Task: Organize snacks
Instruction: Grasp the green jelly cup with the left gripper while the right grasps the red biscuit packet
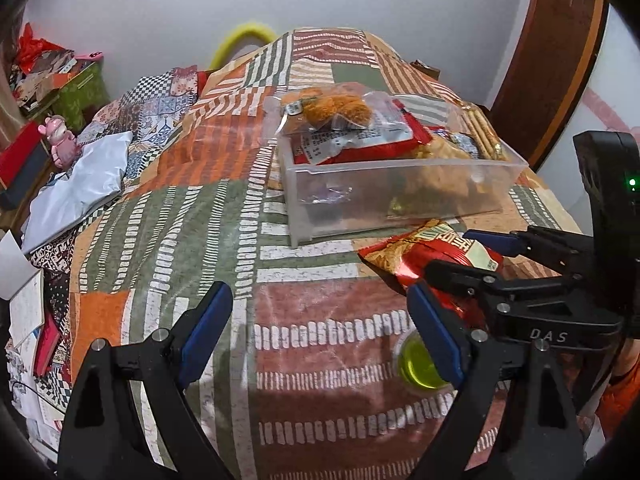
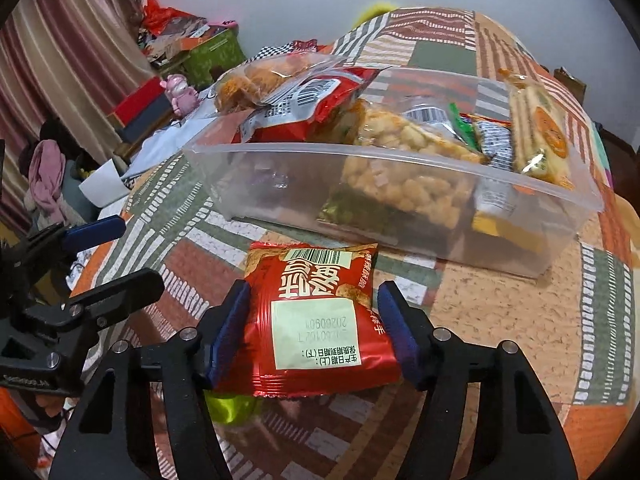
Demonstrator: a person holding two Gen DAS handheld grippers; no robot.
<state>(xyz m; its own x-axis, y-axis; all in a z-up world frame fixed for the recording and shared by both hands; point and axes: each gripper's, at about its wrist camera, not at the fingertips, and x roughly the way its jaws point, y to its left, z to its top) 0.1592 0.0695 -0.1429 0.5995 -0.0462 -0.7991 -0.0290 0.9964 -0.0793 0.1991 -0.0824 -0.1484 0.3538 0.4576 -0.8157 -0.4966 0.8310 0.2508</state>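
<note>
I work over a patchwork cloth (image 1: pixel 192 216) of orange, green and cream blocks; a pale wall rises behind it, a striped curtain (image 2: pixel 60 48) hangs to one side, and boxes with a pink figurine (image 1: pixel 61 142) crowd the far corner. A clear plastic bin (image 2: pixel 400 216) sits on the cloth, heaped with snack bags. Just in front of it lies the red snack packet (image 2: pixel 316 320), flat on the cloth; its long axis runs away from me toward the bin, barcode end nearest the bin. My right gripper (image 2: pixel 316 334) straddles the packet, the left pad touching its edge, the right pad just beside it; my left gripper (image 1: pixel 320 336) hangs spread wide over bare cloth, a green cup (image 1: pixel 418 364) beside its right finger.
</note>
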